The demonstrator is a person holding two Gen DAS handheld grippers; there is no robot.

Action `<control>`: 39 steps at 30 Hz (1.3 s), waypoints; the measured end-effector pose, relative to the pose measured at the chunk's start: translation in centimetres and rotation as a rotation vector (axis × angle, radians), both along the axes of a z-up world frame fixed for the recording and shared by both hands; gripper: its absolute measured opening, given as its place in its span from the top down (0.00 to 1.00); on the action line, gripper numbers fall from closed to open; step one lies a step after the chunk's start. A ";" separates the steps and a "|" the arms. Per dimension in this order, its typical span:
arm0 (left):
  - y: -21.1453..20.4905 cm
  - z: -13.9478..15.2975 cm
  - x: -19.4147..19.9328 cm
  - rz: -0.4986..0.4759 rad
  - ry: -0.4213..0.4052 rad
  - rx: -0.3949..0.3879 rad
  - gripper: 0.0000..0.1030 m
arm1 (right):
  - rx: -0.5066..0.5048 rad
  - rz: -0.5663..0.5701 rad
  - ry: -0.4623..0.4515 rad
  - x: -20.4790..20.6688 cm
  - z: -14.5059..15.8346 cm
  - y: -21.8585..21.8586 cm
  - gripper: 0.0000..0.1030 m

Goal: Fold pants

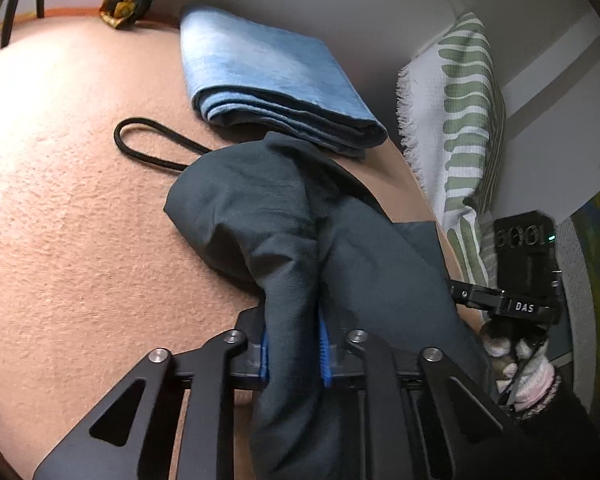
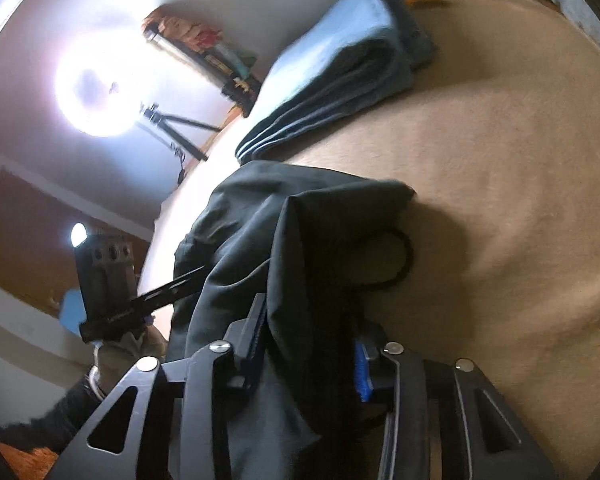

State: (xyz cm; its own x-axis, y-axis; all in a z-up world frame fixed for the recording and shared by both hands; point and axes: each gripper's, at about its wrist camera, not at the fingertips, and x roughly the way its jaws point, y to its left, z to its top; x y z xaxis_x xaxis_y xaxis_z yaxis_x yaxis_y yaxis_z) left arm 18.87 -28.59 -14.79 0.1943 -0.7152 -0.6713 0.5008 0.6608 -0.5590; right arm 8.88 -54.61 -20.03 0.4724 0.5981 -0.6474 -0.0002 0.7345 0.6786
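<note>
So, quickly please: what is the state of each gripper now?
Left gripper: closed on the dark pants.
Right gripper: closed on the pants too, on a thicker bunch of the cloth.

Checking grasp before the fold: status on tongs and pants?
Left tongs shut on dark pants. Right tongs clamp them too. Black cord loop beside pants.

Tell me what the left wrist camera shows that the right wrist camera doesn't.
Only the left wrist view shows the green-striped white cloth and the right gripper. Only the right wrist view shows the bright round lamp and the left gripper. Both show the dark pants clamped in the jaws, the folded blue cloth, and the black cord loop.
</note>
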 end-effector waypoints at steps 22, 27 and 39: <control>0.5 0.6 -0.5 -0.012 -0.056 0.026 0.89 | 0.010 -0.039 0.033 -0.3 0.0 -1.4 0.23; 0.3 0.1 -0.3 -0.004 -0.048 0.029 0.89 | 0.013 0.026 -0.006 0.6 -0.3 0.1 0.42; 1.4 3.9 -2.2 -0.021 -0.177 0.013 0.92 | -0.168 -0.054 -0.114 -2.6 4.1 2.1 0.87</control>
